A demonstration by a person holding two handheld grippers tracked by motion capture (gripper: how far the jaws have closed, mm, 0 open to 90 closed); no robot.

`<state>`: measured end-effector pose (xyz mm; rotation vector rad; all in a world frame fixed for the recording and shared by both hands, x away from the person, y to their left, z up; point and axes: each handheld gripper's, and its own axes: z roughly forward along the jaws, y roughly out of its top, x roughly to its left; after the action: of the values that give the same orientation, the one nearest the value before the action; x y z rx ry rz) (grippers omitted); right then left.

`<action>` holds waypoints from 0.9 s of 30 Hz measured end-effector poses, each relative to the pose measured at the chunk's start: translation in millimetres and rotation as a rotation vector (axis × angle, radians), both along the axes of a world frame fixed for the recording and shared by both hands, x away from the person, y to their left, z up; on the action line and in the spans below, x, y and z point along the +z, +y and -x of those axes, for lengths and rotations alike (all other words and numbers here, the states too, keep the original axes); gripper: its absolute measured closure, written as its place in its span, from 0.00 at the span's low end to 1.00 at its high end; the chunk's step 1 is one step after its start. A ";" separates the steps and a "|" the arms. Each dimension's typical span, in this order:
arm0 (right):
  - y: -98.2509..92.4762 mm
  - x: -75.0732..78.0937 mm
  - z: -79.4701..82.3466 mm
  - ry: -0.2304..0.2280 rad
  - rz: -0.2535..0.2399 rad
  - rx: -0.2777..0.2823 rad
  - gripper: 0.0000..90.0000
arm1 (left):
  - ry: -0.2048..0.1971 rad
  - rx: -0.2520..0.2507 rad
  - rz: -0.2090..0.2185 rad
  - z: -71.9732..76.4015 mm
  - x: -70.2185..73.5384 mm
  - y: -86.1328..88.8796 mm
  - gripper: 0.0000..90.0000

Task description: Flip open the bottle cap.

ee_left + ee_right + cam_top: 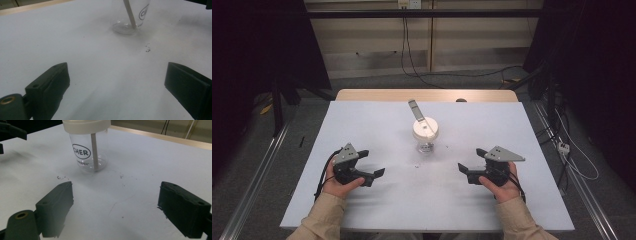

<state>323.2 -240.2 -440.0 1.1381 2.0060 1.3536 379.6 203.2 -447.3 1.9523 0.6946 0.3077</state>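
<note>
A clear plastic cup (425, 142) with a white lid (425, 128) stands upright mid-table. A pale stick (416, 110) pokes up through the lid and leans toward the far side. My left gripper (371, 163) rests low at the front left, open, with nothing between its jaws. My right gripper (471, 160) mirrors it at the front right, also open and empty. In the left gripper view the cup's base (126, 27) and stick (130, 13) lie ahead of the open left gripper (117, 82). In the right gripper view the cup (85, 155) stands ahead and left of the open right gripper (115, 207).
The table (362, 210) has a white cover and a wooden far edge (377, 95). A few dark specks (417, 165) lie in front of the cup. Cables run along the floor behind and to the right of the table.
</note>
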 end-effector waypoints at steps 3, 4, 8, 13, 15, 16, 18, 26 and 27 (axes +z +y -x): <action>-2.9 -0.9 3.5 0.000 0.000 -0.006 0.14 | 0.000 0.005 0.005 1.6 -0.6 4.4 0.06; -3.9 -1.4 4.5 -0.003 0.003 -0.006 0.14 | 0.000 0.007 0.006 2.1 -0.3 6.0 0.06; -7.4 -2.3 9.5 -0.004 0.004 -0.004 0.15 | 0.000 0.016 0.001 3.8 0.0 11.2 0.06; -12.2 -3.9 13.5 -0.004 0.003 -0.007 0.15 | 0.005 0.020 0.006 6.4 -0.4 15.0 0.06; -14.4 -4.2 14.8 -0.005 0.004 -0.010 0.15 | 0.003 0.021 0.004 7.1 -1.3 16.1 0.06; -15.7 -4.5 15.5 -0.006 0.003 -0.013 0.15 | 0.006 0.020 0.002 7.7 -1.5 16.9 0.06; -18.6 -5.2 17.0 -0.004 0.001 -0.020 0.15 | 0.007 0.024 -0.002 8.4 -1.7 18.5 0.06; -23.4 -7.6 21.6 0.002 0.001 -0.027 0.15 | 0.014 0.043 0.010 10.1 -2.7 23.5 0.06; -23.8 -7.7 22.3 0.001 0.003 -0.029 0.15 | 0.010 0.039 -0.003 9.7 -2.3 25.0 0.06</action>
<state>300.8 -264.0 -447.7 1.1616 1.9839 1.3361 369.9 228.2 -449.5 1.9463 0.7394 0.3233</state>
